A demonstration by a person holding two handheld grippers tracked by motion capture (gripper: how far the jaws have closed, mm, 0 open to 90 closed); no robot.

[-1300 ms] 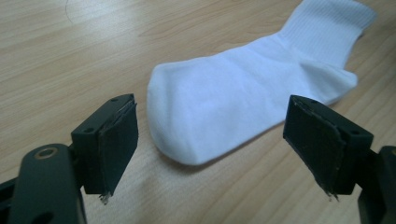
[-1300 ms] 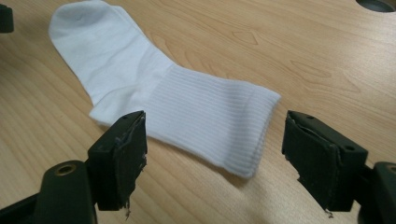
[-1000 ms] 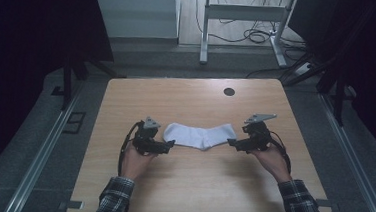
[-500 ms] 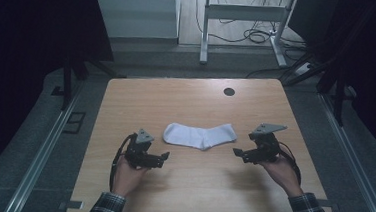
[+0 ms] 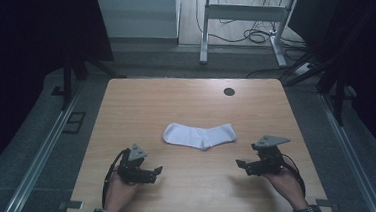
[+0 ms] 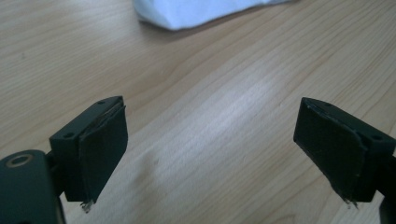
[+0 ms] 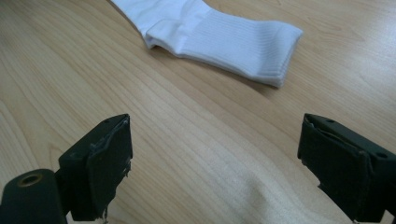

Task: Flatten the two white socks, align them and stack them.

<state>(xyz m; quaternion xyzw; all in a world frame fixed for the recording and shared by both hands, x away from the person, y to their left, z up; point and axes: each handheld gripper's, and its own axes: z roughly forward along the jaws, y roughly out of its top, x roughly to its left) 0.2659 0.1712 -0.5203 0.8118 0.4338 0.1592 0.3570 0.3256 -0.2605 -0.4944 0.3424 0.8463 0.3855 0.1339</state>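
lying flat, plain white sock [image 5: 200,136], wooden table [image 5: 176,100]

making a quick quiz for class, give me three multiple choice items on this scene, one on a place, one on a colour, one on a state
1. Where does the sock lie?
A. on the table, between and beyond the two grippers
B. on the floor
C. in a jaw grip

2. What colour is the sock?
A. black
B. white
C. red

3. How do the jaws of the right hand-held gripper stand?
A. shut on the sock
B. shut on nothing
C. open, nothing between them

Key: 1 A, the high view shows it flat on the wood. 2 B, it is plainly white. 3 C, the right gripper view shows bare wood between the pads.
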